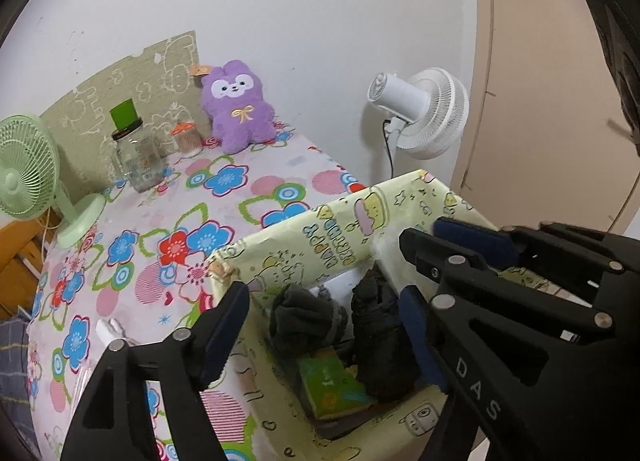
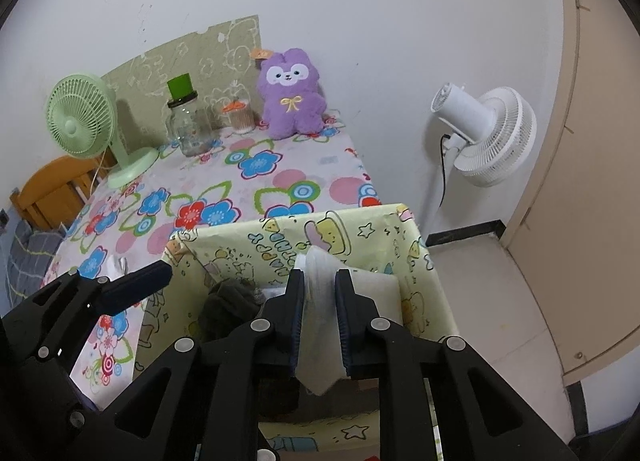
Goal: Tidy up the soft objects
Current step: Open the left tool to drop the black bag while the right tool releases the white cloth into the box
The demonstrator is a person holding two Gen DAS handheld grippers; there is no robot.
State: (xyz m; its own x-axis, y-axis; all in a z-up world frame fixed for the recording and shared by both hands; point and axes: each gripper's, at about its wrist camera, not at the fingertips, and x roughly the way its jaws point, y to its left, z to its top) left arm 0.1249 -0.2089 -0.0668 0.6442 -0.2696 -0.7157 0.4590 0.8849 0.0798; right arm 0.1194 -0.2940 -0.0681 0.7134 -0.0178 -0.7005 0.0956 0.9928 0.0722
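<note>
A yellow cartoon-print box stands at the near right edge of the flowered table. Inside lie a grey rolled sock, a black sock bundle and a green packet. My left gripper is open and empty, its fingers straddling the box's left part; it also shows in the right wrist view. My right gripper is shut on a white soft cloth above the box's right part; its fingers show in the left wrist view.
A purple plush bunny sits at the table's far edge beside a glass jar with a green lid and a small jar. A green desk fan stands left. A white floor fan stands right.
</note>
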